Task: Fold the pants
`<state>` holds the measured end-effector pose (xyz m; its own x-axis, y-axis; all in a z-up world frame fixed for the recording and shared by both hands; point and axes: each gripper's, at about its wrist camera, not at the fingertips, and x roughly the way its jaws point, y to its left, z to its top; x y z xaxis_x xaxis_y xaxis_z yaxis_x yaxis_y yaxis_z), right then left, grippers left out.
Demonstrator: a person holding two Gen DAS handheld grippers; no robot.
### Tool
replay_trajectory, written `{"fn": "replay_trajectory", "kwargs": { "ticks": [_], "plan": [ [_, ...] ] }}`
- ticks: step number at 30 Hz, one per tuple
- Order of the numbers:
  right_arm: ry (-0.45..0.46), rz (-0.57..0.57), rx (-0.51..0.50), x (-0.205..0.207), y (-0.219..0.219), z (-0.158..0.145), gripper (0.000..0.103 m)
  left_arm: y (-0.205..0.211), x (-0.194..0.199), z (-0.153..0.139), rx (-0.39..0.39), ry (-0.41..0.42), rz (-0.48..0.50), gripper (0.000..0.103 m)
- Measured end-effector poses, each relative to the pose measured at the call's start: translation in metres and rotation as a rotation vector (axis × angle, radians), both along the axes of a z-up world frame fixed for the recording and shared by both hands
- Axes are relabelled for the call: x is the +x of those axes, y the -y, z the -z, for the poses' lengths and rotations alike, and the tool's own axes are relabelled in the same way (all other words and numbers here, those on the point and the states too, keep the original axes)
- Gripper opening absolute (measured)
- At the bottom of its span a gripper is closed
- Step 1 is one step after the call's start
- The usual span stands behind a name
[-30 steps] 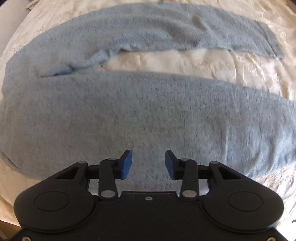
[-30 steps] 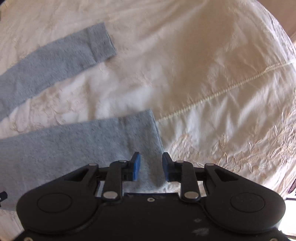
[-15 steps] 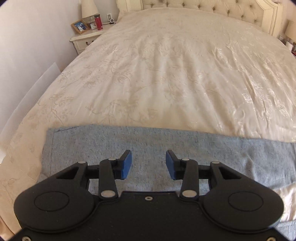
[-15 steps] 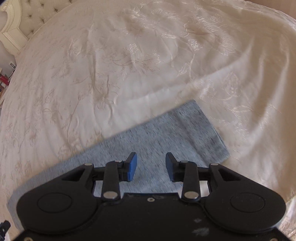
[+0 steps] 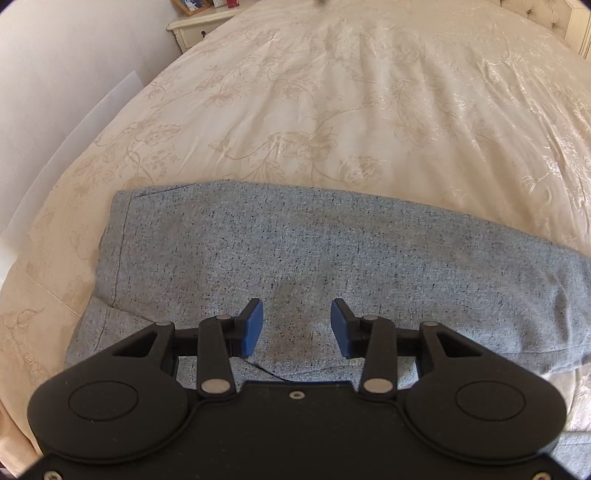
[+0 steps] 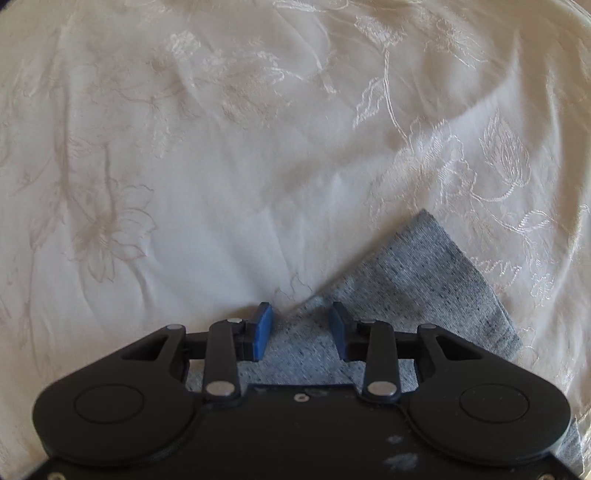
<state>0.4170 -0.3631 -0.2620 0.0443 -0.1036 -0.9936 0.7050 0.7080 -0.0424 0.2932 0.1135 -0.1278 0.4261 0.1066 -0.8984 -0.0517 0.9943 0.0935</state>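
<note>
Grey-blue speckled pants (image 5: 314, 258) lie flat across the near part of a cream bedspread, the waistband end with its seam at the left. My left gripper (image 5: 296, 328) is open and empty, low over the pants' upper part. In the right wrist view the leg cuff end (image 6: 417, 280) of the pants runs diagonally from under the gripper to the right. My right gripper (image 6: 301, 330) is open and empty, right over the cuff's near edge; the left pad (image 6: 261, 330) is over bare bedspread.
The cream floral bedspread (image 5: 351, 110) stretches far ahead. A nightstand (image 5: 195, 26) stands at the back left by the white wall. The tufted headboard (image 5: 554, 14) shows at the far right. The bed's left edge (image 5: 40, 280) drops off close to the pants.
Both grippers have swung from looking down on the spread legs to looking along the bed, then moved lower and closer to the pants. Both jaws stayed open.
</note>
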Motion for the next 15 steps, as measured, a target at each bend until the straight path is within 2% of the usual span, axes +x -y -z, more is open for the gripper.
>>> {"fn": "replay_trajectory", "kwargs": {
  "ticks": [1, 8, 11, 15],
  "plan": [
    [0.004, -0.019, 0.022, -0.007, -0.002, -0.002, 0.004, -0.001, 0.004, 0.0, -0.015, -0.007, -0.001, 0.05],
    [0.125, -0.085, 0.055, -0.094, -0.02, -0.049, 0.004, 0.005, 0.055, -0.002, -0.074, -0.037, 0.039, 0.052],
    [0.141, -0.073, 0.075, -0.143, -0.03, -0.058, 0.004, 0.008, 0.081, 0.0, -0.089, -0.05, 0.043, 0.052],
    [0.159, -0.054, 0.09, -0.186, -0.042, -0.062, 0.004, 0.006, 0.114, 0.01, -0.115, -0.1, 0.018, 0.052]
  ]
}}
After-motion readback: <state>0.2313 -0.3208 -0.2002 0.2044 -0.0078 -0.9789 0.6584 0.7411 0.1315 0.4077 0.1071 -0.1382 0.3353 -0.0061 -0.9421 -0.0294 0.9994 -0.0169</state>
